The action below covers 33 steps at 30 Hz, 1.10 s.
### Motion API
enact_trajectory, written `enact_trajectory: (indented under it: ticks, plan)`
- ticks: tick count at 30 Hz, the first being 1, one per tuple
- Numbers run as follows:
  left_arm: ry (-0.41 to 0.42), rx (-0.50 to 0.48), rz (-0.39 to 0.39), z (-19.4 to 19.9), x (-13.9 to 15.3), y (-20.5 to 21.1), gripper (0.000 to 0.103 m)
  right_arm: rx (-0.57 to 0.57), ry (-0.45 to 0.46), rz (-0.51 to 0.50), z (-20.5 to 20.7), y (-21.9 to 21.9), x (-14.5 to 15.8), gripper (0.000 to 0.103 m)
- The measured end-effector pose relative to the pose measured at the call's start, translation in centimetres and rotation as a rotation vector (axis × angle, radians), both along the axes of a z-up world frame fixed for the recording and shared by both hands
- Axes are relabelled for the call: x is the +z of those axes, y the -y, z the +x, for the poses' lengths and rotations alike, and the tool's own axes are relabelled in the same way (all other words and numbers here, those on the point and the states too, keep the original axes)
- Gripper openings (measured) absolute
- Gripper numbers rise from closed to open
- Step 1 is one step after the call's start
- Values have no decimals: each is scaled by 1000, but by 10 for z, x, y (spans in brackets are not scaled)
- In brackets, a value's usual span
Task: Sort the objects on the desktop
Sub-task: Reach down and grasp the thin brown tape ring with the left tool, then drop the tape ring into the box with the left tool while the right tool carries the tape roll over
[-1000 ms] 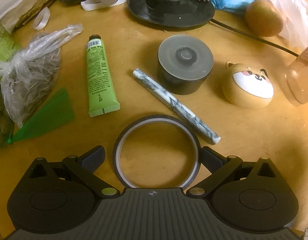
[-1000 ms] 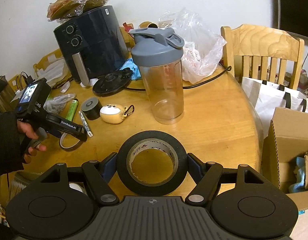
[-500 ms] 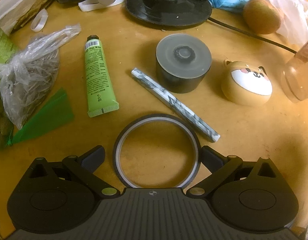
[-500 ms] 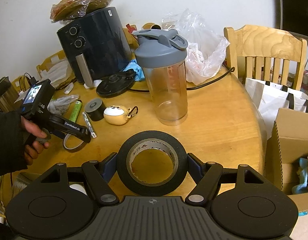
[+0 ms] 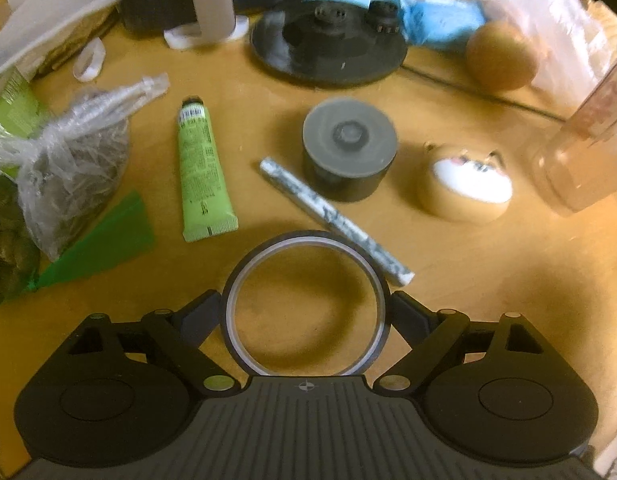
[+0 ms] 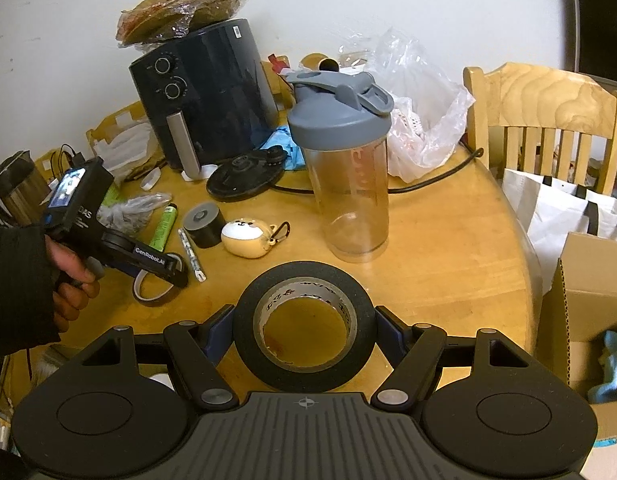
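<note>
Thin tape ring (image 5: 304, 306) flat between left claw (image 5: 304, 316) fingers, hole up.

Thin ring of tape (image 5: 304, 306), dark rim with pale inner band, is sitting at lower centre of the left wrist view. Thick black tape roll (image 6: 304, 330), printed pale core, is showing at lower centre of the right wrist view. Green tube (image 5: 202, 174), marbled stick (image 5: 334, 216), black capped cylinder (image 5: 348, 148) and dog-face case (image 5: 466, 184) are lying mid-frame, well apart.
</note>
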State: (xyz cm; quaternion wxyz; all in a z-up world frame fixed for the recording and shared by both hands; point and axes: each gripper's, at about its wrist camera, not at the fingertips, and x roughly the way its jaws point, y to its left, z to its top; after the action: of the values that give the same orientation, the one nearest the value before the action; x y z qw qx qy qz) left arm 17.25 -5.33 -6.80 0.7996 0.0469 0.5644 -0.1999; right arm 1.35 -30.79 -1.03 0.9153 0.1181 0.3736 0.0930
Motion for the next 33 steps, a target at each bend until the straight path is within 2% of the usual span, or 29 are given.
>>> enact_trajectory:
  ticks: [13,25,26,27,33]
  plan:
    - [107,71,-92,-18,37,-15,91,69,21,13,5,-10,11,75]
    - [222,155,-177,-64,94,-47,91,130,24,-9,10,-22,30,75]
    - [232,170,-183,-68,98,-50,91,137,25,-9,10,-23,32,75]
    - [256,273,-192,-72,102,-52,91,145,26,-11,10,-24,34,75]
    - [307,308,-186,-98,117,-62,91,184,24,-32,10,-33,45,75]
